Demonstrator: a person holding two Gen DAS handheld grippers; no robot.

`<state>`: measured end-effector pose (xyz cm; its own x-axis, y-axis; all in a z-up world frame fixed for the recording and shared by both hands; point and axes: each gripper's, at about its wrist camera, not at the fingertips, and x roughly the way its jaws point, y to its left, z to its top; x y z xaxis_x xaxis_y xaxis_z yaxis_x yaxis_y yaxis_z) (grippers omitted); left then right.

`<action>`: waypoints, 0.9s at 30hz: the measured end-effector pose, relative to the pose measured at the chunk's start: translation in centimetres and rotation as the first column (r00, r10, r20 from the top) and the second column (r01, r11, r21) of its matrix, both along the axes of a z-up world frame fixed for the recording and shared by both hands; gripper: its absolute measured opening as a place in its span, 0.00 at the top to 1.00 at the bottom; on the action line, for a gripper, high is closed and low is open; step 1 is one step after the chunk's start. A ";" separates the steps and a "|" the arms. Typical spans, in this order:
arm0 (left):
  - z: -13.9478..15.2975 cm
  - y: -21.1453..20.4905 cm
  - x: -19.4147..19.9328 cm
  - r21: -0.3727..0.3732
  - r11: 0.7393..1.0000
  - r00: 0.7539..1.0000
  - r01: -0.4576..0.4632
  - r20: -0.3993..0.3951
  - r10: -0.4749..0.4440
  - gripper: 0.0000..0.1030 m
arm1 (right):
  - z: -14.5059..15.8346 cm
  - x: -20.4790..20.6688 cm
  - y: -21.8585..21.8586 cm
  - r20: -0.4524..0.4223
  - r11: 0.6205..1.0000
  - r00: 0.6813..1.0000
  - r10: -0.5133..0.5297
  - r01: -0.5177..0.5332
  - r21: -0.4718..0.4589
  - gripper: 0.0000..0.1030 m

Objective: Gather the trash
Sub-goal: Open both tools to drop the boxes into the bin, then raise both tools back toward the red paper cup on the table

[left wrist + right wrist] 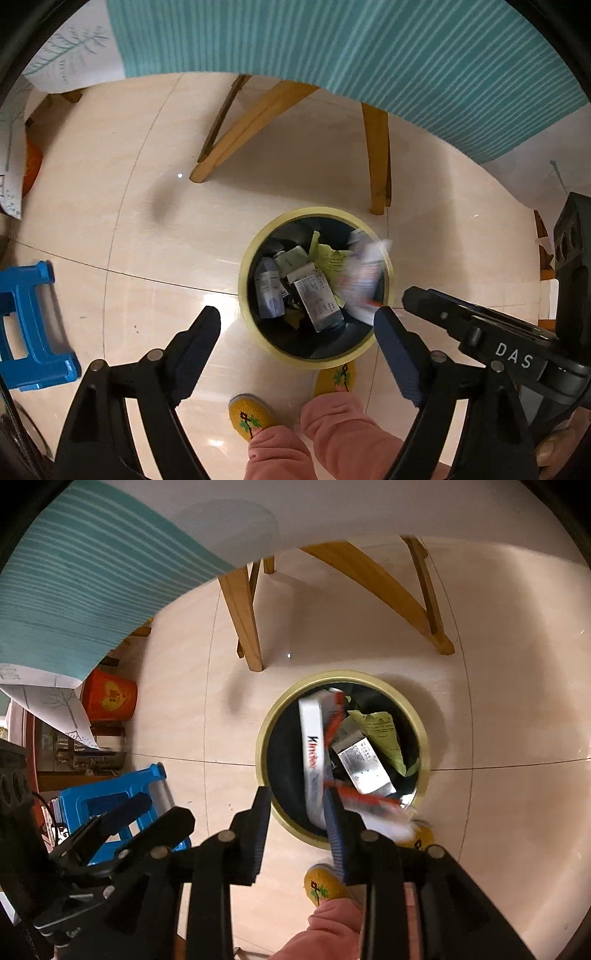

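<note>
The teal striped tablecloth hangs over the wooden table legs beyond me, and the tiled floor takes up most of both views. A blue stool sits on the floor to my left, well apart from the bin. Straight below me stands the yellow-rimmed bin, already holding cartons and crumpled green paper, so much of the collecting looks done.

My right gripper hangs over the bin's near rim, its fingers spread, and a white and red box lies blurred just past them. I judge it is dropping in, though the blur hides whether it touches my right finger. My left gripper hovers beside the bin, fingers released and holding nothing. Whether more trash is left I cannot see. My yellow slippers stand just beside the bin.
</note>
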<state>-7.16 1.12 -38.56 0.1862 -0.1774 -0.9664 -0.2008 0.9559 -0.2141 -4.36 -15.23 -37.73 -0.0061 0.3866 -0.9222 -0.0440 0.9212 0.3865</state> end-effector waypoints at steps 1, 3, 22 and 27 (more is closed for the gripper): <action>0.4 0.0 -0.1 0.002 1.000 1.000 -0.004 0.000 0.004 0.19 | 0.0 0.1 -0.1 0.002 1.000 1.000 0.004 -0.004 -0.002 0.71; 1.4 0.4 -0.6 0.005 1.000 1.000 -0.015 0.001 0.015 0.19 | 0.8 0.0 0.1 0.006 1.000 1.000 0.015 -0.015 -0.010 0.70; 26.4 2.3 -3.2 0.053 0.999 0.989 0.007 0.145 -0.015 0.19 | 22.0 -3.3 1.4 0.125 0.995 0.990 0.071 -0.062 -0.074 0.69; 33.9 2.6 -4.1 0.082 0.996 0.974 0.040 0.217 -0.057 0.19 | 29.0 -4.3 1.5 0.200 0.995 0.977 0.068 -0.052 -0.087 0.69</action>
<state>-11.25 3.70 -4.67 0.3878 -0.1183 -0.9141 -0.1103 0.9787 -0.1734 -8.69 -13.78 -8.73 0.1625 0.3150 -0.9351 -0.1698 0.9425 0.2880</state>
